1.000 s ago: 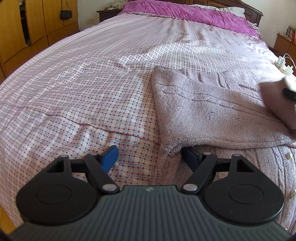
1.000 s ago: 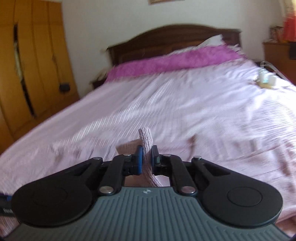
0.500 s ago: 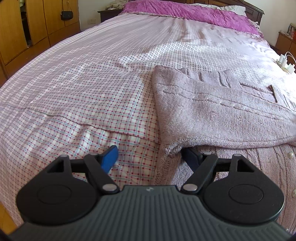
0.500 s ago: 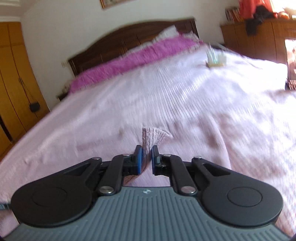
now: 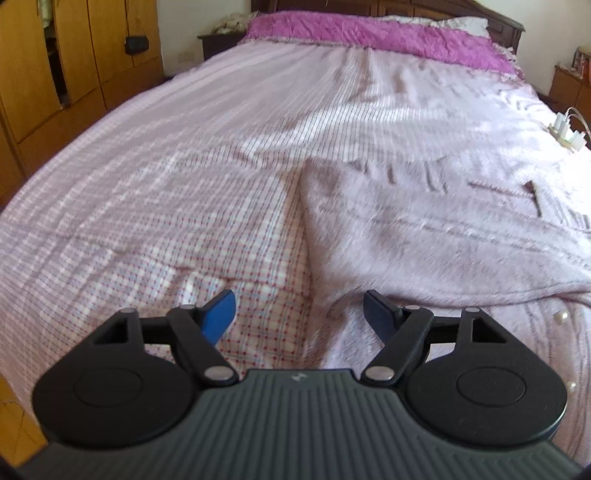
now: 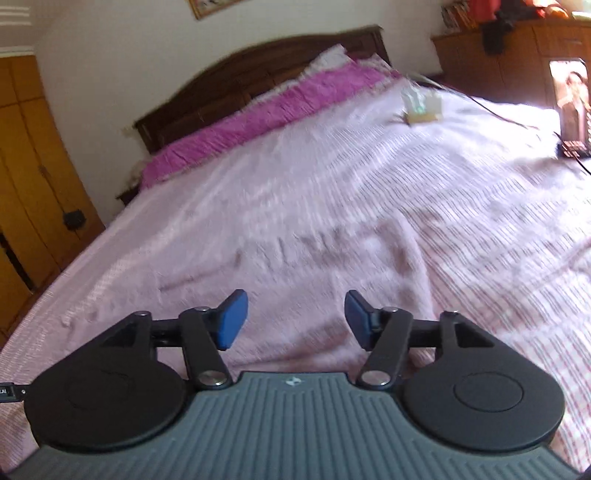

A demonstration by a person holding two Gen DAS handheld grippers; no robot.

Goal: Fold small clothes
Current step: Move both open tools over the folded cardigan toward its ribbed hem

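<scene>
Garment: we saw a lilac knit cardigan point(image 5: 424, 236) lying on the bed point(image 5: 155, 206), spread near its right side, one layer already folded across the body
Done so far: we judged the first fold laid, its edge running along the cardigan's near part, pearl buttons point(image 5: 561, 315) showing on the layer below
Left to do: we judged at least one more fold was needed, since the piece lay wide and loose
Left gripper point(image 5: 299, 317): its jaws stood apart, hovering over the cardigan's near left corner, nothing between them
Right gripper point(image 6: 291, 319): its jaws had just been opening and stood apart over the knit, no cloth pinched
Around: a white power strip point(image 5: 567, 134) lay further up the bed, a magenta cover point(image 5: 369, 33) by the headboard, a wardrobe point(image 5: 55, 66) at left
In the way: we saw nothing blocking, though motion blur hid fine detail
</scene>
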